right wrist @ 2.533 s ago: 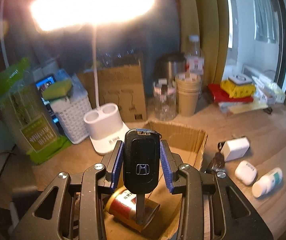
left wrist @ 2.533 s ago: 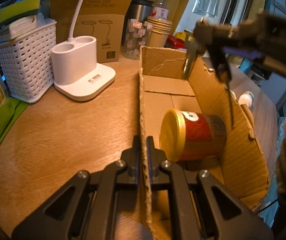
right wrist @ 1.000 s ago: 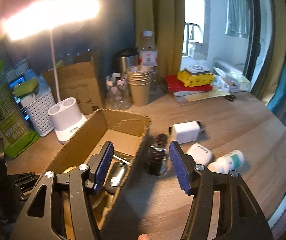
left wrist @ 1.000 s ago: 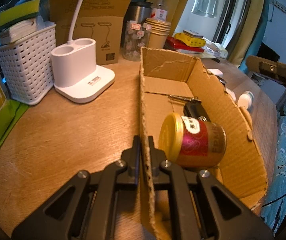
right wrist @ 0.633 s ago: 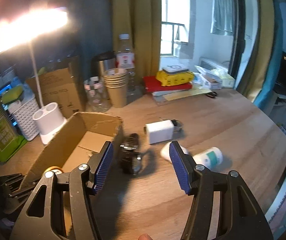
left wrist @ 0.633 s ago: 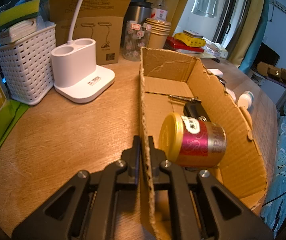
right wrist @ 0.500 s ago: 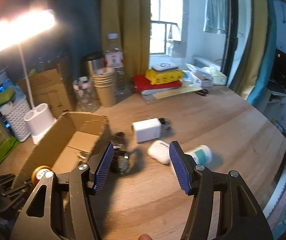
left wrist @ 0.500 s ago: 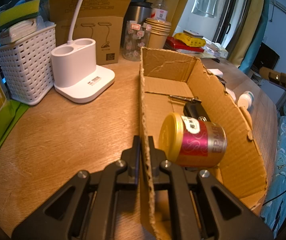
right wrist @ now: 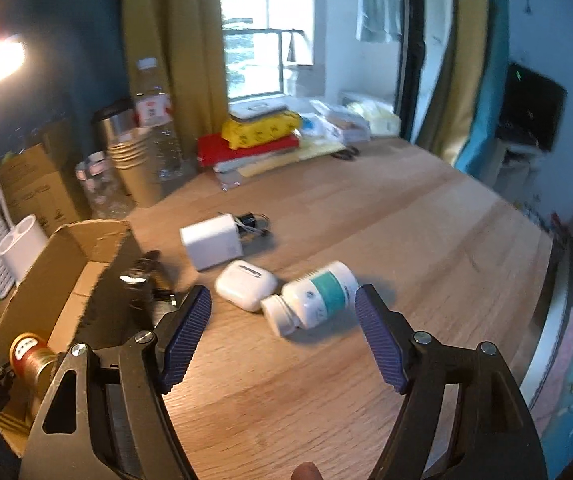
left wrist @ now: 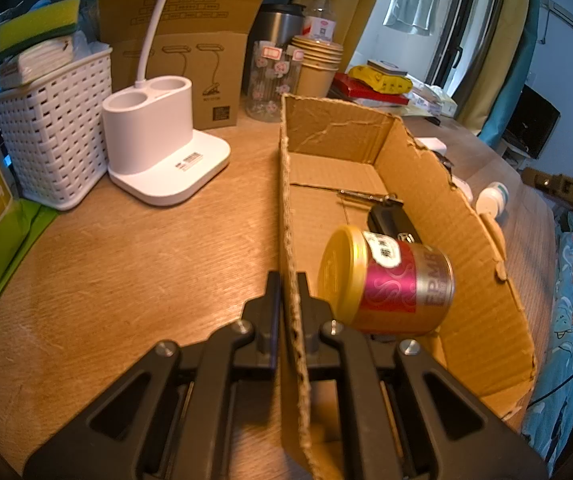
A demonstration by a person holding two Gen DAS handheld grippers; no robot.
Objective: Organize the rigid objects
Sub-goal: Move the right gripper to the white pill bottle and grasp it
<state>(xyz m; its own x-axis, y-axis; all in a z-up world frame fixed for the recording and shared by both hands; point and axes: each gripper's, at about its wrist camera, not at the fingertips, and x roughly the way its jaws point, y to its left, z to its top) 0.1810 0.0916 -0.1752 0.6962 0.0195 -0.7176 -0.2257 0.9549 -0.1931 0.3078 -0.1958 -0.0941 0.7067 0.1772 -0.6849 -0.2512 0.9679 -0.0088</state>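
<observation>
My left gripper (left wrist: 286, 280) is shut on the near left wall of the open cardboard box (left wrist: 438, 188). Inside the box lie a gold-lidded red can (left wrist: 386, 280) on its side and a black car key (left wrist: 392, 218). My right gripper (right wrist: 282, 316) is open and empty above the table. Just beyond it lie a white pill bottle (right wrist: 312, 300) with a teal label, a white earbud case (right wrist: 246, 284), a white charger (right wrist: 210, 242) and a dark watch (right wrist: 142, 276) beside the box (right wrist: 58, 264).
A white lamp base (left wrist: 158, 152), a white basket (left wrist: 54, 128), a cardboard lamp box (left wrist: 182, 68), a glass jar (left wrist: 272, 80), paper cups (left wrist: 318, 64) and a bottle stand behind the box. Red and yellow packs (right wrist: 254, 136) lie at the table's back. The table edge (right wrist: 542, 320) runs on the right.
My right gripper let the car key go into the box, opened, and swung right and down to the loose things on the table. My left gripper has stayed on the box wall.
</observation>
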